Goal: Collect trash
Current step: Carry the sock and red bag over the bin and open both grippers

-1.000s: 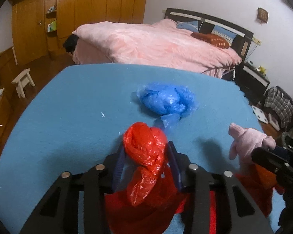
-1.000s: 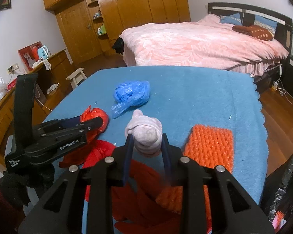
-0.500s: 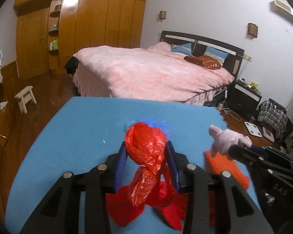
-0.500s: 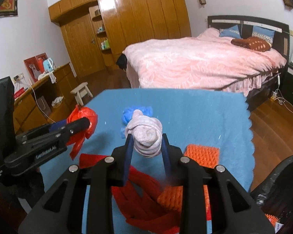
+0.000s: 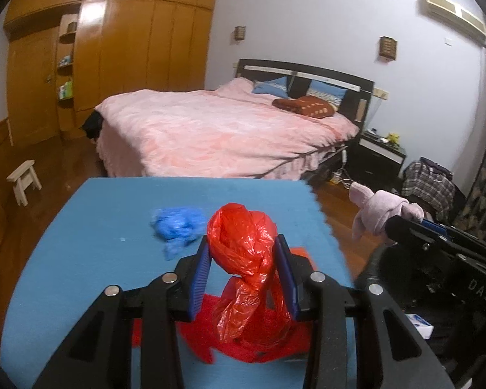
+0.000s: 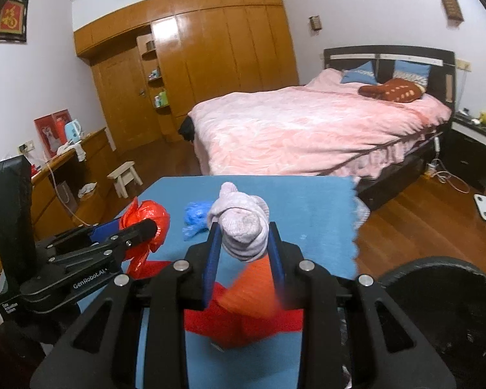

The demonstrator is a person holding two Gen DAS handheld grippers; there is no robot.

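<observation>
Left wrist view shows my left hand-held gripper (image 5: 243, 265) clamped on a crumpled red plastic bag tied in a knot (image 5: 243, 249), held up above the counter with the blue cloth (image 5: 90, 227). My right hand-held gripper (image 6: 243, 243) is squeezed on a rolled-up pale pink sock (image 6: 241, 223), also up in the air. So both pieces of trash are picked up, and I think I am at the carrying step.

A scrunched blue plastic bag (image 5: 178, 227) lies on the counter, a little past the red one. Some flat red stuff (image 5: 252, 334) and an orange bumpy mat (image 6: 252, 288) lie under my grippers.

A round black bin (image 6: 444, 295) sits low on the right, beside the counter. Next I should swing both grippers over it and only then let go. The blue bag needs picking up after that.
</observation>
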